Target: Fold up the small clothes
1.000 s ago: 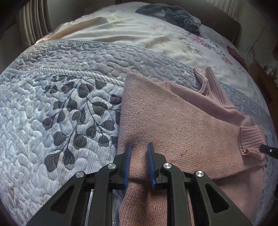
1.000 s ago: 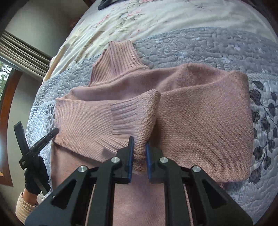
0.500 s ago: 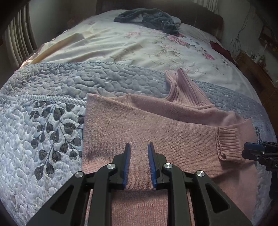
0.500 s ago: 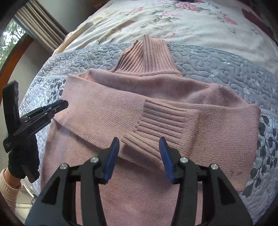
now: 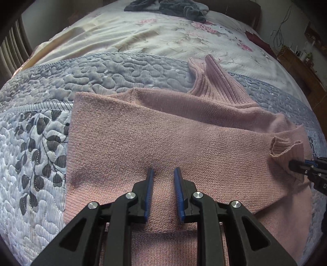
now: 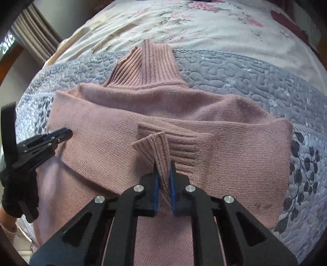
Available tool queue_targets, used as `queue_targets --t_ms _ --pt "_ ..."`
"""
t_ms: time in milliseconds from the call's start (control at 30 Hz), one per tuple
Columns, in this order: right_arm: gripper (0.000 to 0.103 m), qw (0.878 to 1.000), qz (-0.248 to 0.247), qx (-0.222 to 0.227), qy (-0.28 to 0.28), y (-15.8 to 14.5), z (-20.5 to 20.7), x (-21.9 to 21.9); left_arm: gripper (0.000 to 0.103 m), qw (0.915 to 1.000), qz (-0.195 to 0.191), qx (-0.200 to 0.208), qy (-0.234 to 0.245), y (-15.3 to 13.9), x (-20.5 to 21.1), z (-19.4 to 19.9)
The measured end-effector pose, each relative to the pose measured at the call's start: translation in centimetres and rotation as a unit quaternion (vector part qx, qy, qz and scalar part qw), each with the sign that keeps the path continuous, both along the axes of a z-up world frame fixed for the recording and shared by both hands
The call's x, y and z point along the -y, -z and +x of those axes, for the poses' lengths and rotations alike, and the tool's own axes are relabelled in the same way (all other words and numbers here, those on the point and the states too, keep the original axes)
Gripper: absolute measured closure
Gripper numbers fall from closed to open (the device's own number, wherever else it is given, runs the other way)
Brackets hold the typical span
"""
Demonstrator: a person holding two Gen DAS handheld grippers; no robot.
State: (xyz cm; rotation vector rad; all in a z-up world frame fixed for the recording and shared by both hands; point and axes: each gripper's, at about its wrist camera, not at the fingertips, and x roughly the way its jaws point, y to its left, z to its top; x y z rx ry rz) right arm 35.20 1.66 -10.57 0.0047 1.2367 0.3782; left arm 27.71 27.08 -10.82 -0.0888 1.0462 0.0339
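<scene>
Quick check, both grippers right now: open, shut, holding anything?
Left gripper: open, empty, over the pink sweater.
Right gripper: shut on the sweater's ribbed cuff.

text: none readable | labels: none | numbers: none

The pink knitted turtleneck sweater (image 5: 163, 131) lies at frame centre on the grey-blue quilted coverlet (image 5: 40, 143), its ribbed collar (image 6: 147, 67) toward the top of both views. One sleeve lies across the body, its ribbed cuff (image 6: 175, 143) at mid-frame in the right wrist view. Behind the coverlet, toward the top, lies the floral bedsheet (image 5: 159, 38), with a dark grey heap of cloth (image 5: 167, 6) at its far edge.
</scene>
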Motion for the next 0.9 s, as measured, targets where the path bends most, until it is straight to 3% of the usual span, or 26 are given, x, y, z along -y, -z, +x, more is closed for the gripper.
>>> queue_targets --t_ms 133,333,433,500,533,567,633,667,767,900 --pt "0.095 0.996 0.052 -0.009 0.065 -1.1 -0.3 5.6 0.082 1.0000 -0.003 0.003 -0.005 0.1 -0.1 0.1" --pt "0.090 0.991 0.068 -0.040 0.110 0.0 -0.9 11.4 0.082 0.9999 0.000 0.009 -0.009 0.2 0.0 -0.1" --pt "0.081 0.988 0.087 -0.047 0.115 0.8 -1.4 12.6 0.082 0.9999 -0.001 0.009 -0.012 0.2 0.0 -0.1" --pt "0.059 0.984 0.114 -0.051 0.123 0.9 -1.4 13.5 0.082 0.9998 -0.004 0.006 -0.019 -0.2 0.0 0.0" --pt "0.058 0.982 0.128 -0.056 0.125 1.0 -1.1 13.7 0.082 0.9997 -0.009 0.007 -0.023 -0.6 0.0 -0.1" --pt "0.058 0.981 0.133 -0.061 0.128 1.1 -0.9 13.9 0.082 0.9994 -0.021 0.012 -0.024 -1.0 0.0 -0.2" --pt "0.074 0.981 0.133 -0.065 0.127 1.1 -0.6 13.8 0.082 0.9989 -0.035 0.025 -0.016 -1.9 0.3 -0.3" --pt "0.088 0.982 0.121 -0.069 0.125 1.1 -0.4 13.6 0.081 0.9991 -0.030 0.027 -0.010 -2.1 0.6 -0.3" --pt "0.092 0.989 0.062 -0.072 0.116 1.4 -0.4 13.1 0.078 0.9999 -0.006 0.013 0.002 -1.3 1.2 0.0" --pt "0.092 0.992 0.031 -0.068 0.104 2.2 -1.0 12.7 0.078 0.9999 -0.008 0.008 0.003 0.2 0.5 -0.1"
